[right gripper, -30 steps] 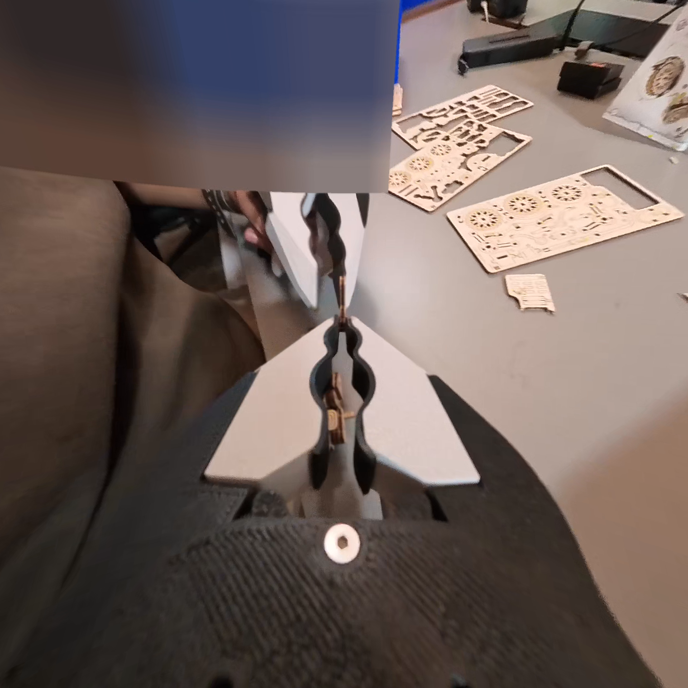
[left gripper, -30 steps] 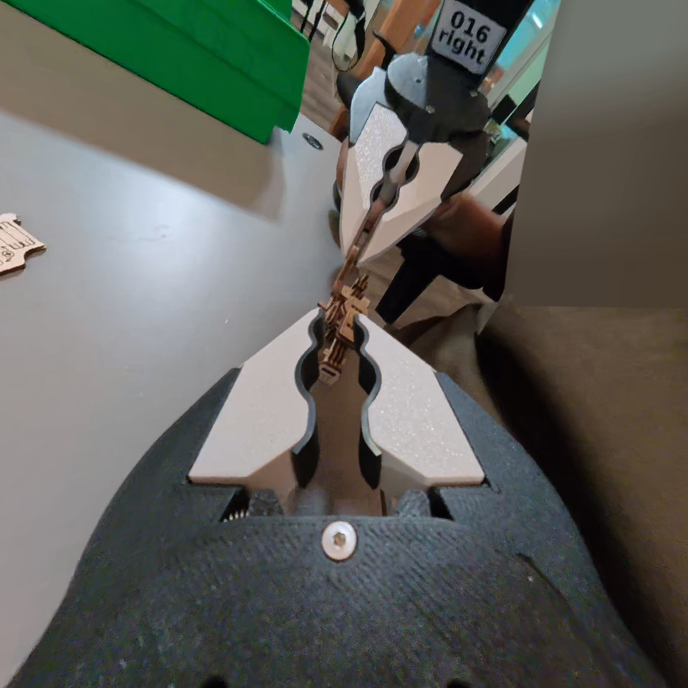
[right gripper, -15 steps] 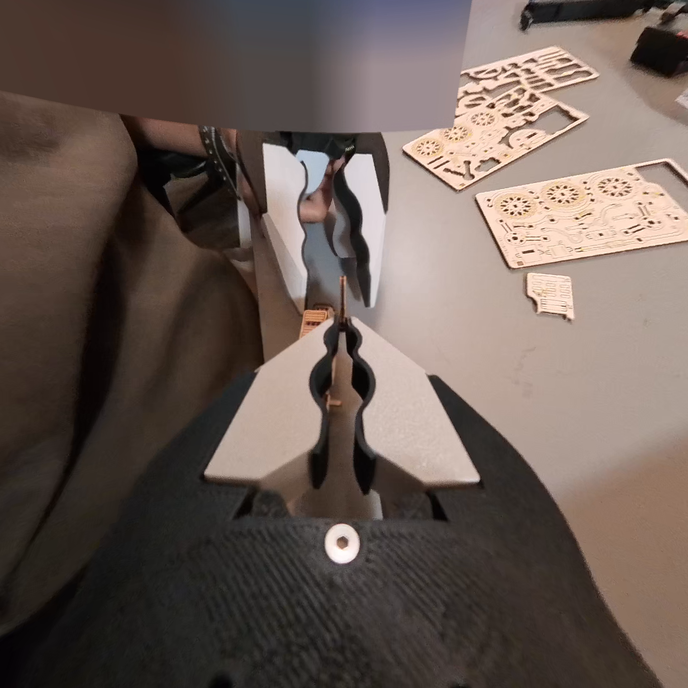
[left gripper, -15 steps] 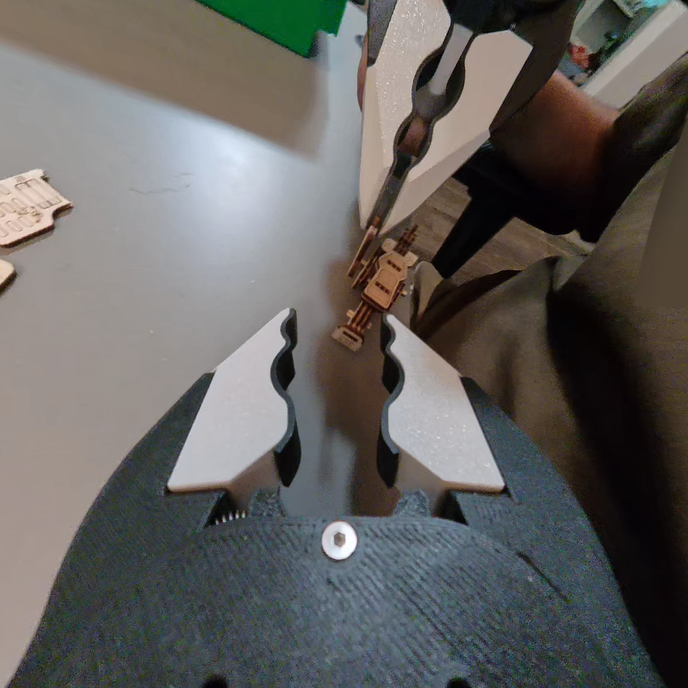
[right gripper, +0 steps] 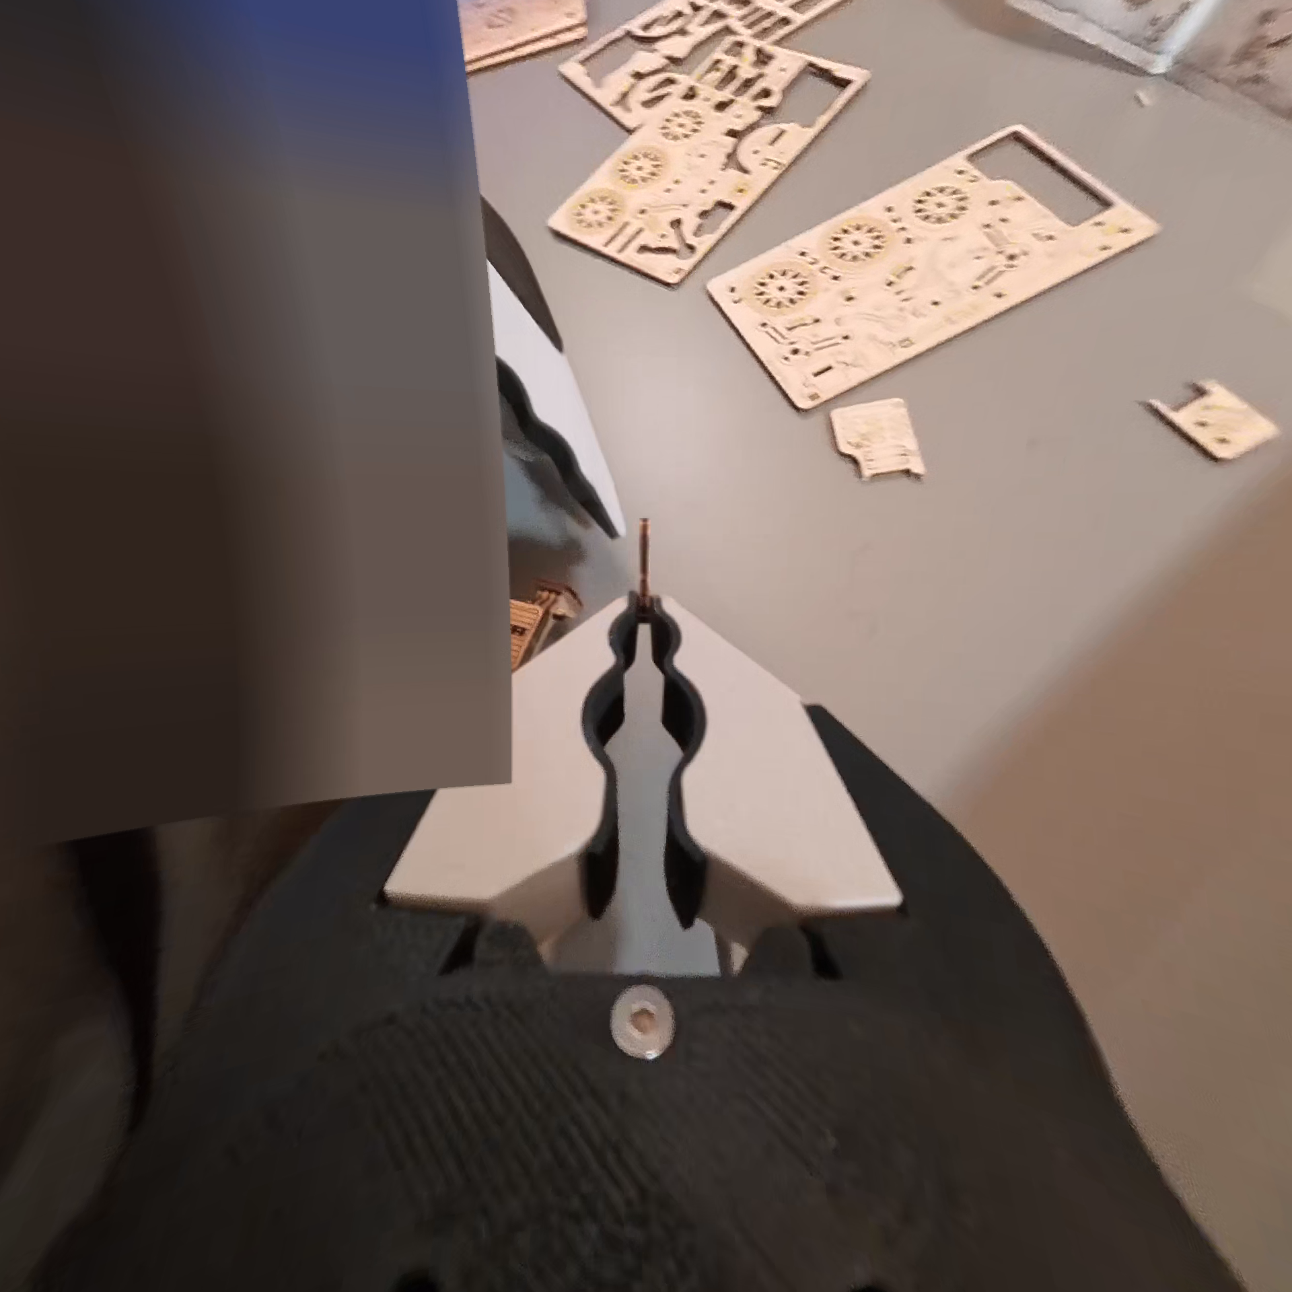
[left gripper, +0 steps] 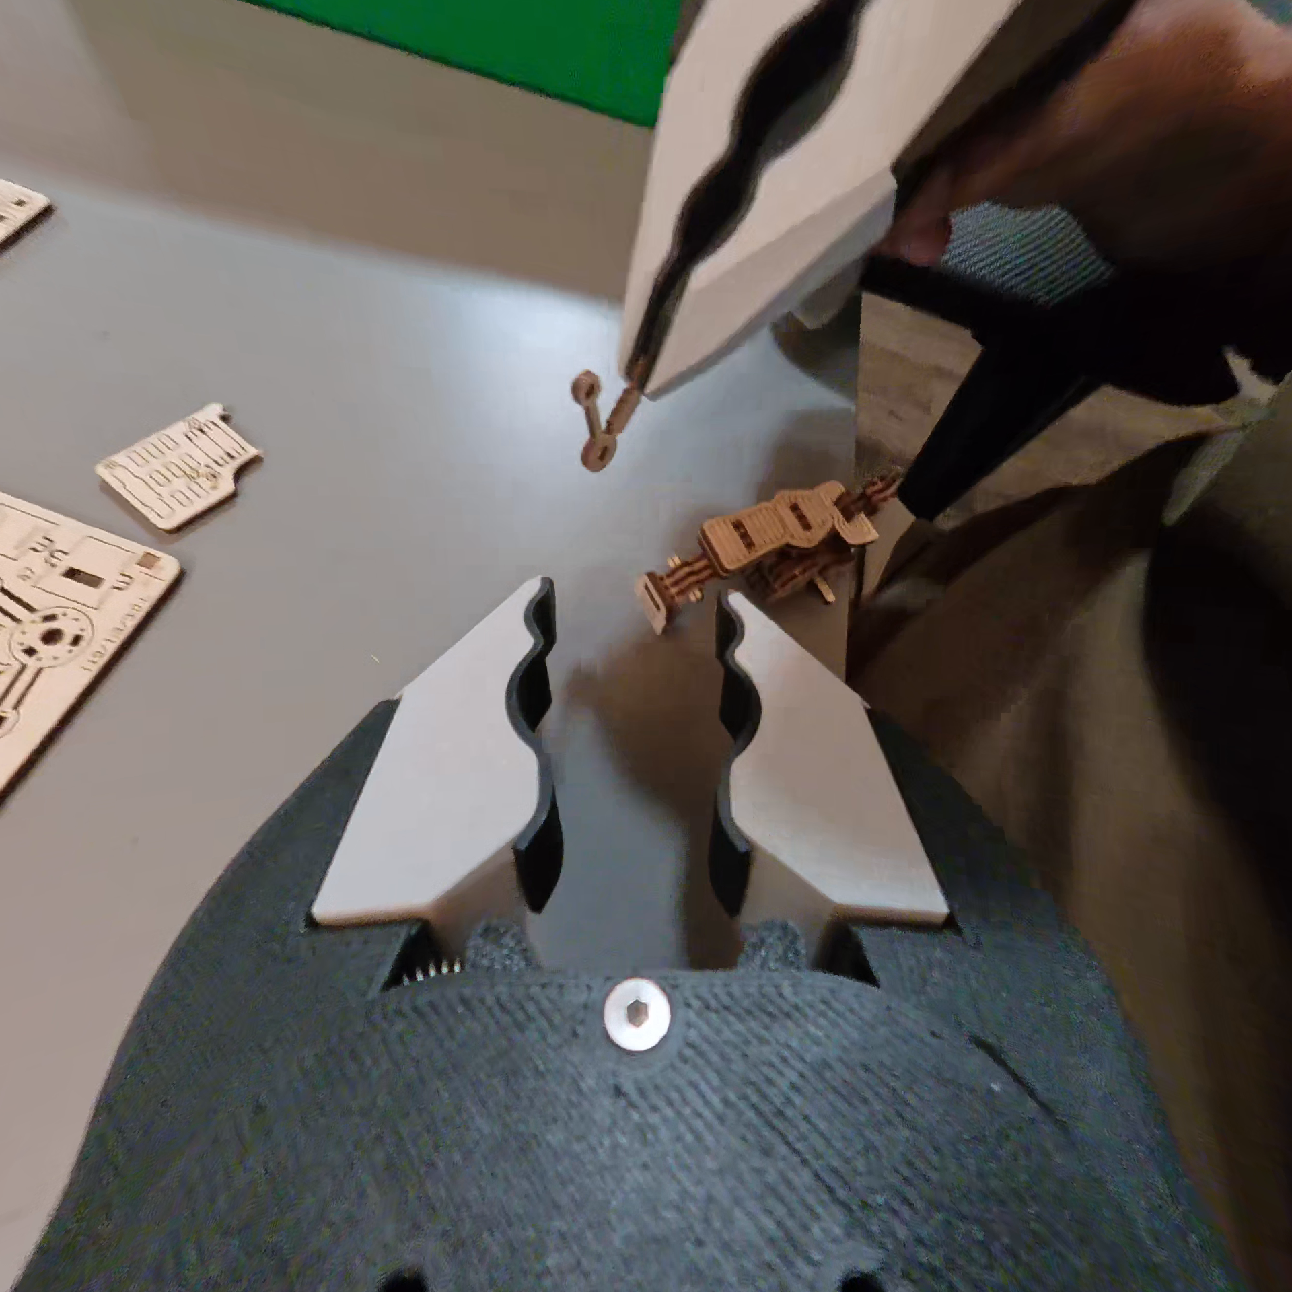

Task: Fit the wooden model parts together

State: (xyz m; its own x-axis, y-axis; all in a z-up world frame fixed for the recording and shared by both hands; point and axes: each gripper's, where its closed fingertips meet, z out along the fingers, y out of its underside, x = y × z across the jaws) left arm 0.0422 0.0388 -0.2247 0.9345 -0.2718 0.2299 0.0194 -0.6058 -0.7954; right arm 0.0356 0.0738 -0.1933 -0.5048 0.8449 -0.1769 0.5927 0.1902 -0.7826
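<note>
Left claw (left gripper: 633, 615): standing wide apart, holding nothing, hanging low over the grey bench (left gripper: 349, 363).
Right claw (right gripper: 643, 607): squeezing together on the small link piece (right gripper: 643, 559), pinching it right at the tips.
Small link piece: sticking straight out past the tips of the right claw; in the left view looking like a thin brown bar with a ring at each end (left gripper: 600, 419), hanging in the air above the bench.
Built model part (left gripper: 776, 552): lying on its side on the bench, right at the near edge, just in front of the left claw and a little to the right of it; touching no claw.
Gap between pieces: link piece staying up in the air, apart from the built model part, higher and to the left of it in the left view.
Small cut-out scrap (left gripper: 178, 465): lying flat on the bench, well off to the left of the left claw.
Big parts sheets (right gripper: 930, 273): lying flat on the bench, far ahead of the right claw, with round wheel shapes cut into them; a second sheet (right gripper: 706, 161) lying just behind the first.
Green box (left gripper: 545, 49): sitting at the far end of the bench.
Person's hand (left gripper: 1118, 154): gripping the right claw's handle, near the top right of the left view.
</note>
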